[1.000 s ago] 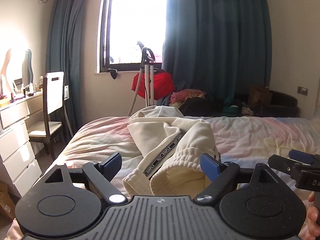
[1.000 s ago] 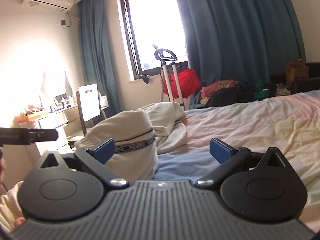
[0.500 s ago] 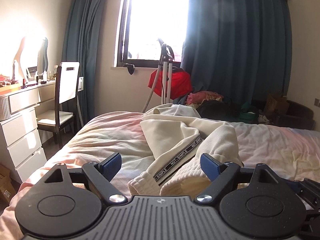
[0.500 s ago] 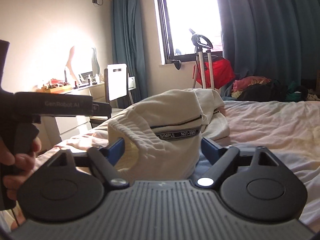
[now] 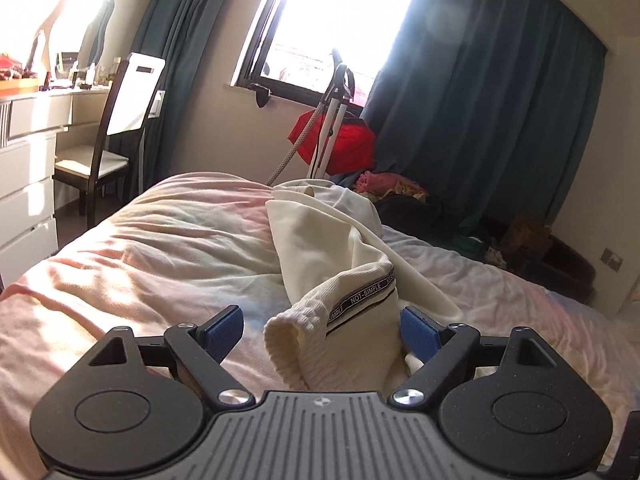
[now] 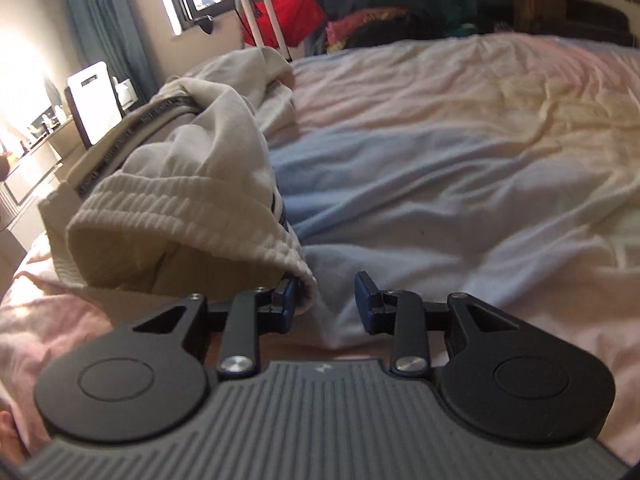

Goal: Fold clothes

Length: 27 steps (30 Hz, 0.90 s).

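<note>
Left wrist view: I have my left gripper (image 5: pixel 320 330) spread wide, its blue pads (image 5: pixel 222 330) standing well apart. Between them sits the ribbed cuff (image 5: pixel 296 344) of the cream garment (image 5: pixel 332 248); the cloth lies against the pad at 3 o'clock, while the pad at 9 o'clock is clear of it. So I am not clamping anything on this side. A black band (image 5: pixel 360 300) printed "NOT-SIMPLE" runs across the fabric just past the cuff. From there the garment trails away toward 12 o'clock in a rumpled ridge over the bed (image 5: pixel 140 264), whose sheet is pale pink and wrinkled. Farther off at 10 o'clock stand a chair (image 5: pixel 116 136) and white drawers (image 5: pixel 28 184). At 12 o'clock, beyond the bed, I see a red bag (image 5: pixel 348 140), then the window (image 5: pixel 340 20) and dark curtains (image 5: pixel 500 120).

Right wrist view: my right gripper (image 6: pixel 326 300) has its jaws closing. The ribbed hem (image 6: pixel 188 216) touches only the finger at 9 o'clock; the gap itself shows bare sheet, so nothing is pinched. The garment heaps up toward 10 o'clock, and the bed spreads open from 12 to 3 o'clock.
</note>
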### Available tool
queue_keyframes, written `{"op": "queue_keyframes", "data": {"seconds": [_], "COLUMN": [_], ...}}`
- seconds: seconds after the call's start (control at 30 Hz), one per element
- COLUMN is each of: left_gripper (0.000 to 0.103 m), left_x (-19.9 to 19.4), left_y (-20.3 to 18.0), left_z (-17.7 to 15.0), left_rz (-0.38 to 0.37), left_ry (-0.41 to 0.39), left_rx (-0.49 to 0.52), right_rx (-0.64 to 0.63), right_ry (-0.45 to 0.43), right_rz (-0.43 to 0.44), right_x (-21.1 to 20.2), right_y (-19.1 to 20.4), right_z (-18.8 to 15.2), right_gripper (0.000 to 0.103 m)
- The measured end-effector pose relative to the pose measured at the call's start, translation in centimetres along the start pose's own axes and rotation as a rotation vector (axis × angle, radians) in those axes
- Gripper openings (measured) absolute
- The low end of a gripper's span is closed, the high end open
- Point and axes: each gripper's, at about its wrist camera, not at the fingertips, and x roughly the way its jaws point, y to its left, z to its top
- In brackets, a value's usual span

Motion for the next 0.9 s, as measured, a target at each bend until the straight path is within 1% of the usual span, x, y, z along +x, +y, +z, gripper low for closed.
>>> {"op": "queue_keyframes", "data": {"seconds": [0.07,0.2,0.3,0.33,0.43,0.53,0.57,0.63,0.67,0.73,0.77,0.83,0.9], "left_gripper": [0.084,0.083,0.082,0.082,0.082,0.078,0.081,0.08,0.075,0.074,0.074,0.074,0.073], "left_x": [0.2,1.0,2.4,3.1,5.0,7.3,7.8,8.6,9.2,9.7,10.1,10.7,11.3], "left_y": [0.8,2.3,2.9,3.3,4.5,5.4,5.5,5.6,5.7,6.1,6.4,7.0,7.0], "left_z": [0.0,-0.4,-0.7,-0.7,-0.7,-0.5,-0.4,0.0,0.3,0.5,0.4,0.3,0.1], "left_rz": [-0.043,-0.157,-0.163,-0.148,-0.14,-0.173,-0.183,-0.159,-0.123,-0.095,-0.1,-0.133,-0.184], "left_ry": [0.033,0.097,0.145,0.163,0.202,0.258,0.267,0.286,0.311,0.324,0.326,0.332,0.334], "left_rx": [-0.064,-0.202,-0.27,-0.297,-0.372,-0.443,-0.456,-0.431,-0.398,-0.371,-0.38,-0.42,-0.442], "right_rx": [0.056,0.014,-0.038,-0.058,-0.106,-0.12,-0.128,-0.143,-0.148,-0.136,-0.13,-0.12,-0.148], "right_ry": [0.05,-0.075,-0.127,-0.141,-0.183,-0.193,-0.195,-0.205,-0.21,-0.209,-0.203,-0.19,-0.181], "right_rz": [-0.007,0.028,0.05,0.045,0.043,0.062,0.066,0.056,0.046,0.042,0.046,0.055,0.057], "right_x": [0.7,-1.1,-1.7,-1.8,-2.3,-2.3,-2.2,-2.1,-2.0,-1.8,-1.6,-1.2,-0.6], "right_y": [-1.0,0.1,1.1,1.5,2.1,2.4,2.5,2.6,2.7,2.5,2.5,2.4,2.9], "right_z": [-0.3,0.1,0.3,0.4,0.6,0.9,1.0,1.1,1.1,1.2,1.3,1.5,1.3], "right_gripper": [0.035,0.035,0.036,0.036,0.036,0.036,0.036,0.036,0.036,0.036,0.036,0.036,0.036]}}
